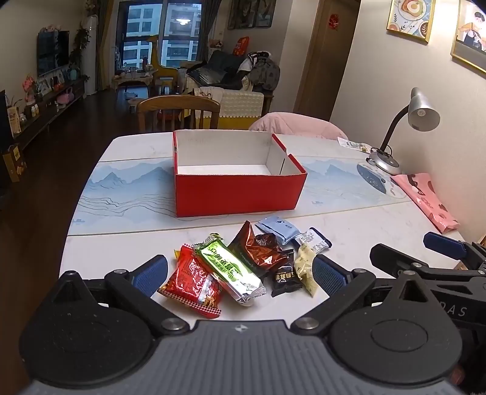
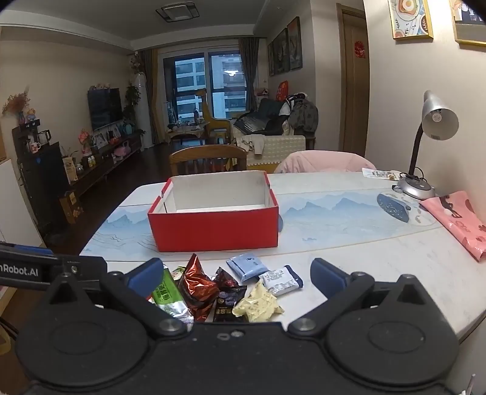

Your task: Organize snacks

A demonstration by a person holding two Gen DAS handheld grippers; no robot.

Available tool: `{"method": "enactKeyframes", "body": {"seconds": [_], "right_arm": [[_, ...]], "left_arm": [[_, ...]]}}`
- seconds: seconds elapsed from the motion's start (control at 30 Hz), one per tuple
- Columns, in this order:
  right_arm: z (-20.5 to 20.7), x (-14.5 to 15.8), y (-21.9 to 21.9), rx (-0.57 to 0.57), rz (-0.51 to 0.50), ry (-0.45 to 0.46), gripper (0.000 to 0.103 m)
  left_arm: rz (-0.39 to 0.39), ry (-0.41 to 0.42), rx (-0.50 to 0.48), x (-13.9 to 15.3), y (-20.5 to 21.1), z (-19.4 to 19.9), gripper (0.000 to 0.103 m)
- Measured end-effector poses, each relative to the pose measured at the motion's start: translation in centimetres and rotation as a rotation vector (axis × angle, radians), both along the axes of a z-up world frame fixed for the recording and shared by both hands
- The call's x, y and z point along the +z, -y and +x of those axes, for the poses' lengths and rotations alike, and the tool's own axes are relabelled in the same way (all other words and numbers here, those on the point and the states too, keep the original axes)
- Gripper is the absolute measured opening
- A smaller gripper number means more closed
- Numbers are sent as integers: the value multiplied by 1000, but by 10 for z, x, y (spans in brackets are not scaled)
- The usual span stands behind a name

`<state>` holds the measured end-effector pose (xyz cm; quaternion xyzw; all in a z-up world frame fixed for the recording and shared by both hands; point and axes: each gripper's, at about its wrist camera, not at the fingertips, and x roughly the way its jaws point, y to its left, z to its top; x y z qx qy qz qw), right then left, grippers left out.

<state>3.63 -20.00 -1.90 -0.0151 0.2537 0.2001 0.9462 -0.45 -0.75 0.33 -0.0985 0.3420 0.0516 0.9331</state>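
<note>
Both grippers, left [image 1: 240, 275] and right [image 2: 237, 278], gape wide over the snacks [image 1: 243, 264], seemingly touching none; red box [image 1: 237, 194] beyond.

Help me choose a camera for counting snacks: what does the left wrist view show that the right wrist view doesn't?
Only the left wrist view shows the red snack packet, lying leftmost in the pile. Only the right wrist view shows the ceiling light. Both show the empty red box, green packet, light blue packet, desk lamp, and both grippers open: left gripper, right gripper.
</note>
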Motion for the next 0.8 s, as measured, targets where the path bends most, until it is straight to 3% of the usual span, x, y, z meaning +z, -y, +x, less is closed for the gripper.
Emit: {"method": "enactKeyframes", "body": {"seconds": [0.8], "right_arm": [[4, 10, 1, 0, -24, -5, 103]], "left_arm": [[32, -21, 6, 12, 8, 9, 102]]}}
